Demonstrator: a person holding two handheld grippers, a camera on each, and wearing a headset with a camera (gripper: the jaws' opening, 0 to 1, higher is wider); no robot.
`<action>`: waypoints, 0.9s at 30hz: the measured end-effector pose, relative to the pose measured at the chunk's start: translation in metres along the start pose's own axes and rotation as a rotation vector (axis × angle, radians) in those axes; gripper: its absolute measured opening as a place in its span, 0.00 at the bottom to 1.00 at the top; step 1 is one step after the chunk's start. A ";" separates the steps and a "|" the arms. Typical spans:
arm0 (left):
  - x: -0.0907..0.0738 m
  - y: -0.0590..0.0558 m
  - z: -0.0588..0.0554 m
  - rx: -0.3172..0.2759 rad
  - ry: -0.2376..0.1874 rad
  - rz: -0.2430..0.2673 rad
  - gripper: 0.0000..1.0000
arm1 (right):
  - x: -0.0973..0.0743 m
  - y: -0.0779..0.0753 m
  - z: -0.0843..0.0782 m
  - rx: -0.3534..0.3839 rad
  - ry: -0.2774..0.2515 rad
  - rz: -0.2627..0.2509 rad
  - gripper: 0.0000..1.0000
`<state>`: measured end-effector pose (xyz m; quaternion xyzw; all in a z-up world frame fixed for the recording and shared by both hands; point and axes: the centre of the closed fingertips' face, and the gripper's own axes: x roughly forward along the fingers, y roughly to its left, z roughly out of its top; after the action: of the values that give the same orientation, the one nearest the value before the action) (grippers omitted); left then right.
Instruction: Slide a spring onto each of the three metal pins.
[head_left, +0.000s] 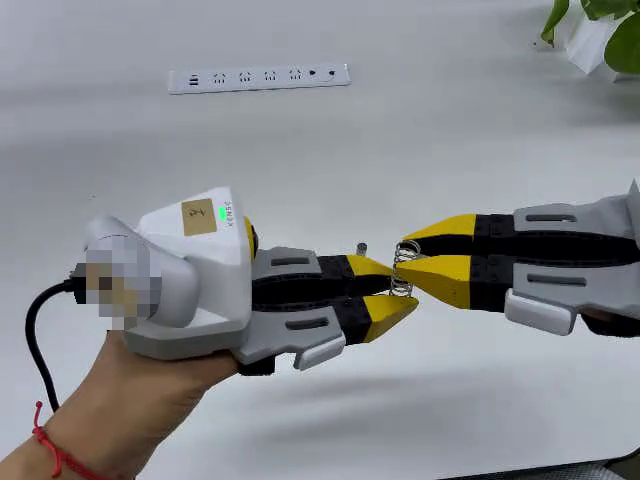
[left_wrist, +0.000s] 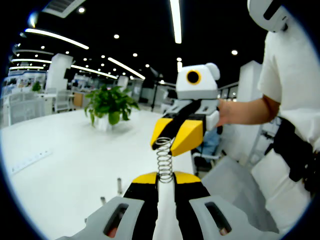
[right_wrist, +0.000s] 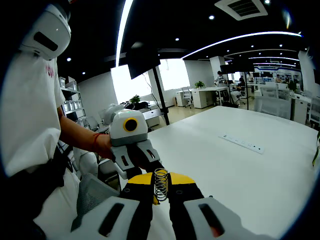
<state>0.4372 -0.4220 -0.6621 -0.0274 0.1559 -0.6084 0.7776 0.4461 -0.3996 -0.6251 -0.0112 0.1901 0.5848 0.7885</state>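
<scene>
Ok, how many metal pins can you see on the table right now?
2. Both stand on the table in the left gripper view, left of the jaws: a far pin and a near pin. A third may be hidden.

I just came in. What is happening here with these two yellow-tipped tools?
A person holds a tool in each hand above a white table. The left tool and the right tool meet tip to tip, and both seem to pinch one small spring. Two metal pins stand on the table below and look bare.
</scene>
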 end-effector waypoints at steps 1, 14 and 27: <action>0.000 0.000 0.000 0.001 0.000 -0.001 0.11 | 0.000 0.000 0.000 -0.003 0.002 0.001 0.12; 0.001 -0.004 0.000 0.006 0.001 -0.017 0.11 | 0.002 0.005 0.001 -0.031 0.023 0.003 0.12; 0.000 -0.005 0.004 -0.005 -0.021 -0.021 0.10 | 0.003 0.003 0.001 -0.033 0.030 0.004 0.13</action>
<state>0.4340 -0.4242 -0.6575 -0.0376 0.1488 -0.6160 0.7726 0.4439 -0.3955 -0.6247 -0.0325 0.1924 0.5893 0.7840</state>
